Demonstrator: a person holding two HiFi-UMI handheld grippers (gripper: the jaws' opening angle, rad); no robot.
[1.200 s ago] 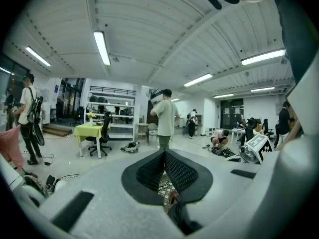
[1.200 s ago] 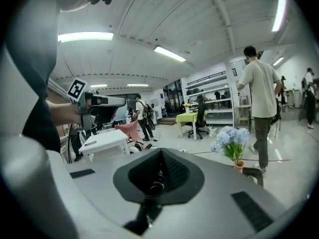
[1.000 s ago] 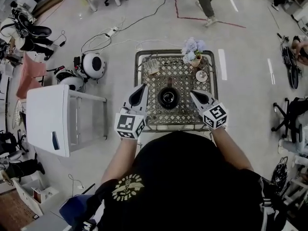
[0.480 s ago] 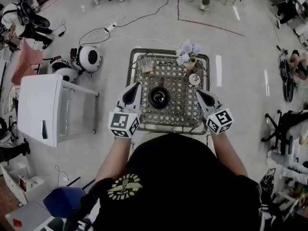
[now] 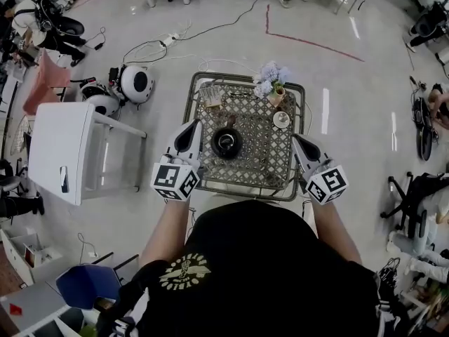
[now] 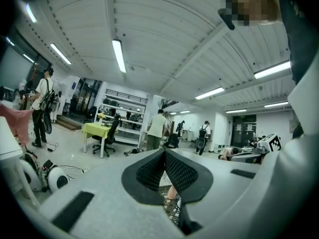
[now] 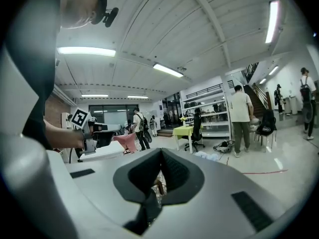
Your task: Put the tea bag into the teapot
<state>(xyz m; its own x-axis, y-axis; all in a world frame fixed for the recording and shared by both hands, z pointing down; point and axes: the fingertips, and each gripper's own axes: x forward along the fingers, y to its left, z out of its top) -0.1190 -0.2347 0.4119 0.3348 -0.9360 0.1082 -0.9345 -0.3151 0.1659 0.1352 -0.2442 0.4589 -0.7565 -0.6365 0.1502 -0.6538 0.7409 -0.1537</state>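
A black teapot [image 5: 226,142] stands in the middle of a small metal lattice table [image 5: 280,161], its top opening facing up. A small clear holder with pale packets [image 5: 212,94], which may be the tea bags, sits at the table's far left corner. My left gripper [image 5: 196,124] hovers just left of the teapot, shut and empty. My right gripper [image 5: 296,140] is over the table's right edge, farther from the pot, also shut and empty. Both gripper views look out over the room, each with its jaws pressed together: left gripper [image 6: 164,153], right gripper [image 7: 160,154].
A vase of pale blue flowers [image 5: 270,81] and a small white dish [image 5: 281,120] stand on the far right of the table. A white cabinet [image 5: 64,152] is to the left. Cables and round white devices [image 5: 135,83] lie on the floor beyond.
My right gripper has drawn away to the right, from beside the teapot to the table's right edge. The left gripper keeps its place by the pot. The head view has shifted slightly.
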